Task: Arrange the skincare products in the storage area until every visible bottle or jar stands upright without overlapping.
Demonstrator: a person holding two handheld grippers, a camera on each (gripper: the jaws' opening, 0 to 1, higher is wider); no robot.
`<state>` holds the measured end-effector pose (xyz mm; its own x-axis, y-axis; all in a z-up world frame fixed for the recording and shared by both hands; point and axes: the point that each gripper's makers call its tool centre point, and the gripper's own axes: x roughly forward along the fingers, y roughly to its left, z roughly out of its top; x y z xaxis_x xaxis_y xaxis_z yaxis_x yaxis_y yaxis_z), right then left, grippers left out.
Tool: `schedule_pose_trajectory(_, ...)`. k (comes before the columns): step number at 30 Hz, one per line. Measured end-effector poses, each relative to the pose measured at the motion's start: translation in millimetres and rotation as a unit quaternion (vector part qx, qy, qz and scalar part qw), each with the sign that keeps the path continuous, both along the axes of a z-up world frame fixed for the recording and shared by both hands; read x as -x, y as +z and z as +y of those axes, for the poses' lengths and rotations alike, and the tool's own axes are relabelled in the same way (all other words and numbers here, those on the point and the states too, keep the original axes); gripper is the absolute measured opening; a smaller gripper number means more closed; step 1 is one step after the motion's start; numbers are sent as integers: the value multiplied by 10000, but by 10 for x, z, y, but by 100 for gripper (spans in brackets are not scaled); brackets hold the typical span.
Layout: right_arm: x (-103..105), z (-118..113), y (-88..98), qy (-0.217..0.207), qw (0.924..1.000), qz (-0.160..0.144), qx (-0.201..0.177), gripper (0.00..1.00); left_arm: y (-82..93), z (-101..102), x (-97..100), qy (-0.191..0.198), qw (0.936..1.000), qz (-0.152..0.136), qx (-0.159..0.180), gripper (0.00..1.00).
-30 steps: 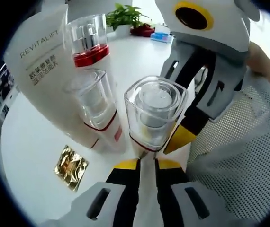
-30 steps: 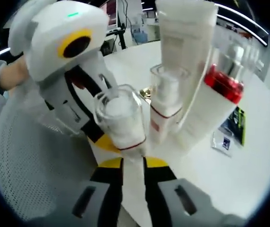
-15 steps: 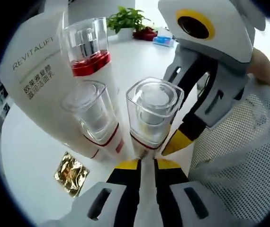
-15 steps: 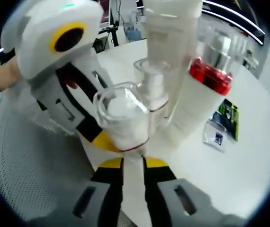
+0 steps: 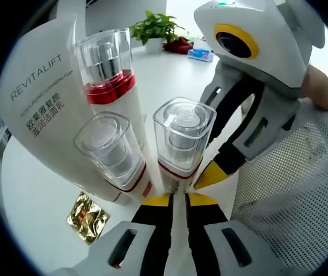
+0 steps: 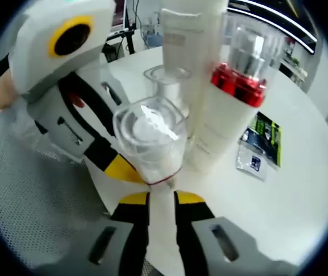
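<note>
A white bottle with a clear square cap [image 5: 182, 141] stands tilted between both grippers. My left gripper [image 5: 174, 199] is shut on its lower body. My right gripper [image 5: 203, 175] comes in from the right and grips the same bottle. In the right gripper view the bottle [image 6: 152, 138] rises from my right gripper [image 6: 161, 199], with the left gripper [image 6: 128, 171] at its left side. Close behind stand a second clear-capped bottle [image 5: 109, 152], a red-collared pump bottle [image 5: 109, 77] and a white REVITALIFT tube [image 5: 37, 98].
A white mesh basket [image 5: 290, 190] lies at the right, and appears at the left in the right gripper view [image 6: 31, 201]. A gold sachet [image 5: 86, 217] and green-and-white sachets [image 6: 259, 146] lie on the white round table [image 5: 31, 190]. A potted plant [image 5: 158, 26] stands far back.
Both grippers keep their hold on the clear-capped bottle. Both views have swung, so the tube, pump bottle and second bottle now line up more directly behind the held bottle.
</note>
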<state>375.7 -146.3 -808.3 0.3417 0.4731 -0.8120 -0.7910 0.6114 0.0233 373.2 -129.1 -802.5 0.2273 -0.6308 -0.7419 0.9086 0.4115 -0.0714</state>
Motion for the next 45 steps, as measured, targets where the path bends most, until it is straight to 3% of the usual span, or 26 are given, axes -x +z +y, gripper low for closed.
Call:
schedule_pose_trajectory(13,-59,-27,11,-152,9999,-59,-42,18,18,-44,-4,12,10000,-9,85,3)
schedule_pose_trajectory(25,-79,-45,2,-194,9998,-62,-4,19,-62,196,-24,143,9996,108,-195,3)
schedule_pose_trajectory(45,-107,-39,-7,-209,9997,-80,6,19,-3,276,-204,361,9990,-188,-176,4)
